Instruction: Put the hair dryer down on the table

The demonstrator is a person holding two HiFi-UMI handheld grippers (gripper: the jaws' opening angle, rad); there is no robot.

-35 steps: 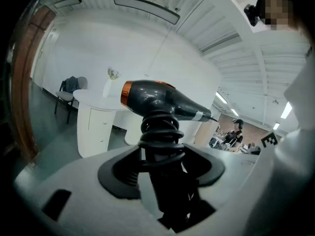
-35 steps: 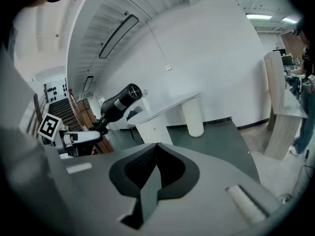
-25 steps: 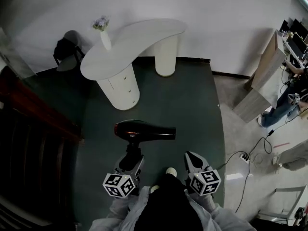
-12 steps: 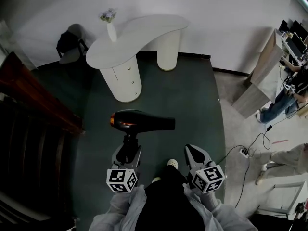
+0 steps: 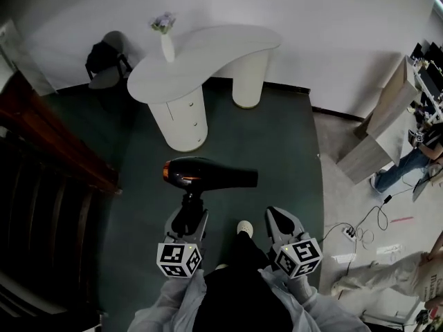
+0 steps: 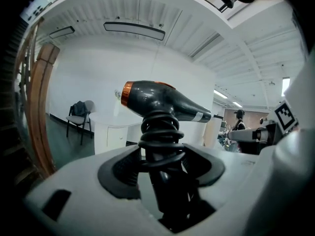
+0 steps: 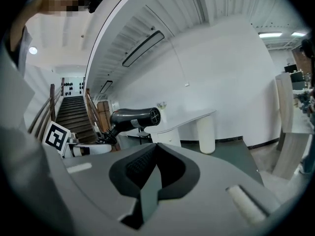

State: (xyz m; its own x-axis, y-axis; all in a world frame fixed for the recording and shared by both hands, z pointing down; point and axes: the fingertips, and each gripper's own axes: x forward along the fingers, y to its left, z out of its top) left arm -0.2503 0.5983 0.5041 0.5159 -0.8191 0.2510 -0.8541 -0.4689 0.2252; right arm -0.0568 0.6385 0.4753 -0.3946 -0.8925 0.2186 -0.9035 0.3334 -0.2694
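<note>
Inching hair dryer (image 5: 208,177) forward, short of surface (image 5: 208,54) | left claw (image 5: 188,220) clamping its cord-wrapped handle | right claw (image 5: 278,221) pinching together, empty

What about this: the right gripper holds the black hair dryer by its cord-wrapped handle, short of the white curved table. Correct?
No: the left gripper holds the black hair dryer by its cord-wrapped handle, short of the white curved table; the left gripper view shows it. The right gripper is shut, empty.
</note>
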